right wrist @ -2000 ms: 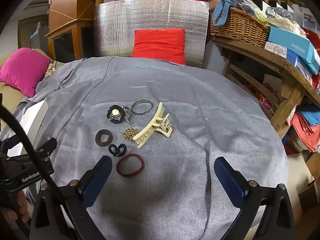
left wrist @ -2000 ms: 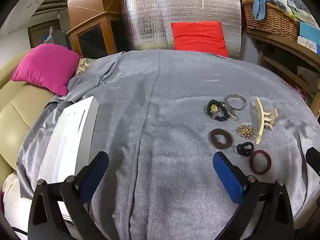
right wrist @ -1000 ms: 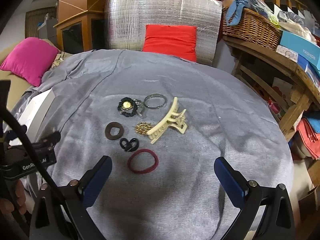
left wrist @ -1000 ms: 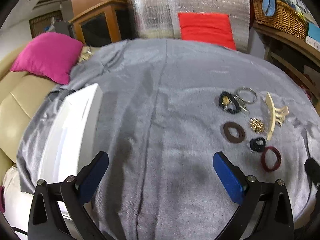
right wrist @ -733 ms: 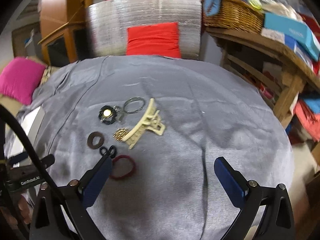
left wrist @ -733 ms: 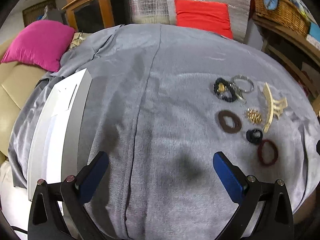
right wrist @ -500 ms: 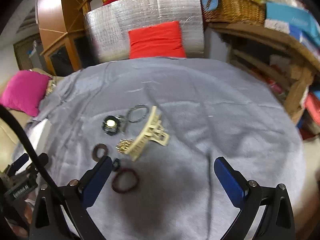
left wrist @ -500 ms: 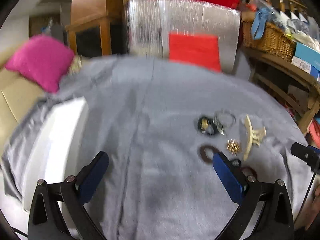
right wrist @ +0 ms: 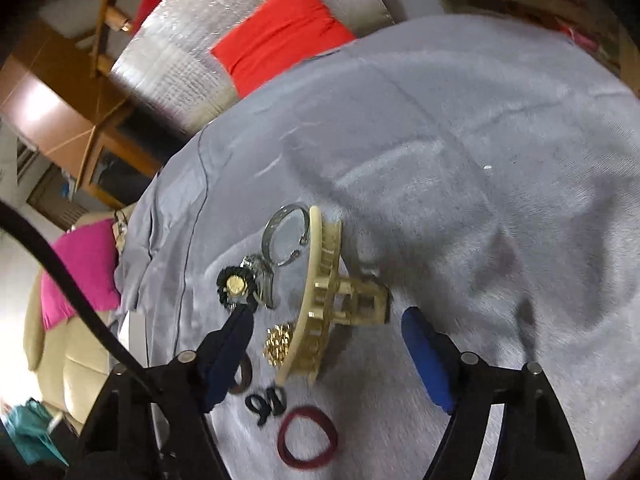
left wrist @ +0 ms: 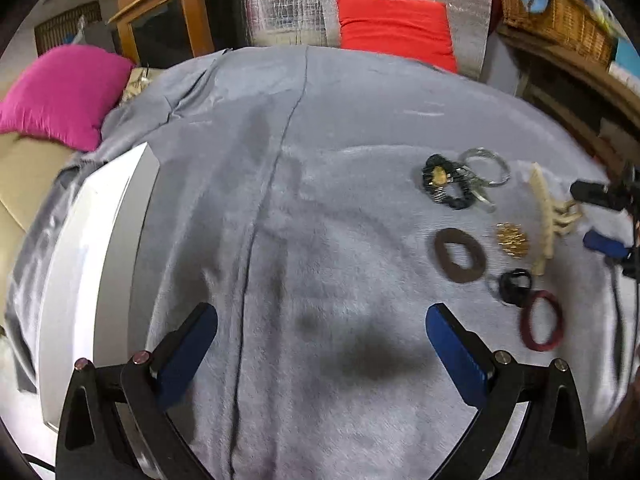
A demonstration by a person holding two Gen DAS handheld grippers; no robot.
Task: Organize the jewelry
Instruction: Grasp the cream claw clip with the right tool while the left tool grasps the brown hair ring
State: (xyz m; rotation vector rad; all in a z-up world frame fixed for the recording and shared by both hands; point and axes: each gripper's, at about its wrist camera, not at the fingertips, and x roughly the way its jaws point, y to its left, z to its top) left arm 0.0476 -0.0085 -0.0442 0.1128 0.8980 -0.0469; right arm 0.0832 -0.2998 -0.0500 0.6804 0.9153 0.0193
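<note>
Several hair and jewelry pieces lie on the grey cloth (left wrist: 320, 184). They are a cream claw clip (right wrist: 324, 300) (left wrist: 544, 216), a gold brooch (right wrist: 278, 344), a silver bangle (right wrist: 280, 236), a black scrunchie with a gold centre (right wrist: 236, 284), a brown ring (left wrist: 458, 254), a small black tie (right wrist: 266, 400) and a maroon hair tie (right wrist: 308, 436). My right gripper (right wrist: 328, 344) is tilted and low over the clip. Its jaws are closing with the clip between them, and the pads are not pressing on it. My left gripper (left wrist: 320, 344) hangs open over bare cloth, left of the pieces.
A white box (left wrist: 100, 240) lies at the cloth's left edge, beside a pink cushion (left wrist: 60, 96). A red cushion (left wrist: 396, 28) leans on silver foil at the back. A wicker basket (left wrist: 560, 20) sits on a wooden shelf at the right.
The right gripper has dropped toward the claw clip, rolled to one side, and its jaws have narrowed around the clip. It now shows at the right edge of the left wrist view.
</note>
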